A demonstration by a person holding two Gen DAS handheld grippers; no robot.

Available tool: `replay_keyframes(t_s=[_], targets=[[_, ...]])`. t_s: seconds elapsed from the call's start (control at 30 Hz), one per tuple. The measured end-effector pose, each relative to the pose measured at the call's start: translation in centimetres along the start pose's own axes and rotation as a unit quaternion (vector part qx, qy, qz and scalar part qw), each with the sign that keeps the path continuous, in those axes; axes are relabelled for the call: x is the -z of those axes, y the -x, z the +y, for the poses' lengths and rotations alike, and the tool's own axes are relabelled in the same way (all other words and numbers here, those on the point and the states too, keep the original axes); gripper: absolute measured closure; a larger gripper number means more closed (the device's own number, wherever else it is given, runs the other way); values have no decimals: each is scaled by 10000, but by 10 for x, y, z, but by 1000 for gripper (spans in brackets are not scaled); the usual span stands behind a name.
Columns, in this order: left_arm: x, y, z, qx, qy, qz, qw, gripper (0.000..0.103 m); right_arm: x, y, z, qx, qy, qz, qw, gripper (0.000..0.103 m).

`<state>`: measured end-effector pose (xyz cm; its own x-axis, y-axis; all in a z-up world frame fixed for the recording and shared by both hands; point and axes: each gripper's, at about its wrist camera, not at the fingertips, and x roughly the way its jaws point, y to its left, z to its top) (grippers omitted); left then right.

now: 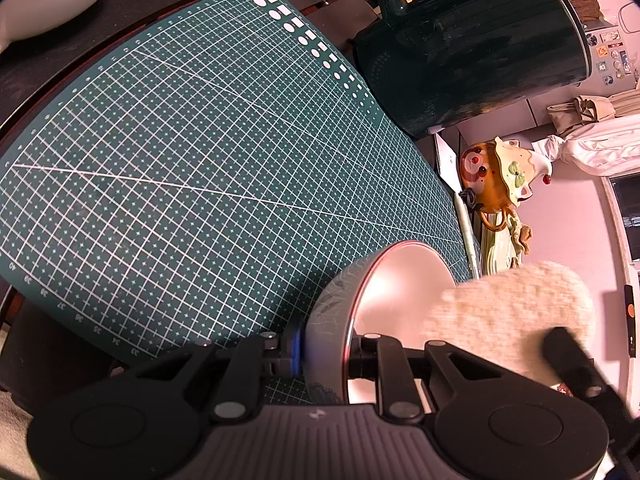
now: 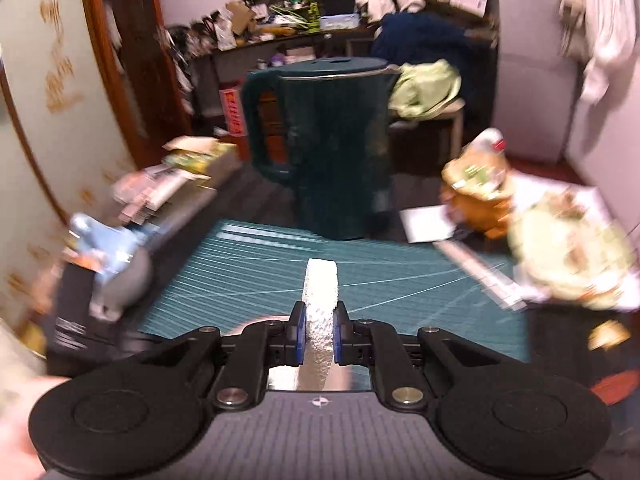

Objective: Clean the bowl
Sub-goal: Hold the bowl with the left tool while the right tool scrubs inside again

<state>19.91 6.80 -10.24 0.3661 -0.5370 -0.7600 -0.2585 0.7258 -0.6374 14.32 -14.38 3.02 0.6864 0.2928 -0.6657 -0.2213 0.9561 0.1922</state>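
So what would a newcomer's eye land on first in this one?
Probably the green cutting mat with its white grid, filling the left wrist view, and the dark green kettle standing at its far edge. Next, the bowl tipped on its side in the left gripper, with the right gripper pinching a white sponge.

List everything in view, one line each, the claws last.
bowl: one, pale with a red rim, tilted on edge at the mat's near corner
cloth: one, white, clamped edge-on in the right claw; in the left wrist view it sits against the bowl's inside
cutting mat: one, green with white grid, on the dark table
kettle: one, dark green, beyond the mat
figurine: one, orange and cream, beside the mat
left claw: black, blue pads, shut on the bowl's wall
right claw: black, blue pads, shut on the cloth
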Motion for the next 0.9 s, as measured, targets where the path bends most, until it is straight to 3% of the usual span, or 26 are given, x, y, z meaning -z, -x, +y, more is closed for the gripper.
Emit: replay_keyframes(t_s=[0.23,0.47,0.63,0.8,0.9], targets=[[-2,-2,1,2,2,3,10000,85,24,-45,12,31,190,682,9975,91],[-1,-3,2,-1,0,2,10000,85,25,-38,21,922,866,409,9911,91],[-2,-5,5,2,6,-2,10000,85,11,-10,22,1276,1047,-188,9861,91],[-2,-5,7,0,5,-3,10000,85,-3,10,-3,514,208,-473,9973,91],[-2,-5,7,1,6,-5,10000,85,-1,1,-9,125,-53,-344,9993,91]])
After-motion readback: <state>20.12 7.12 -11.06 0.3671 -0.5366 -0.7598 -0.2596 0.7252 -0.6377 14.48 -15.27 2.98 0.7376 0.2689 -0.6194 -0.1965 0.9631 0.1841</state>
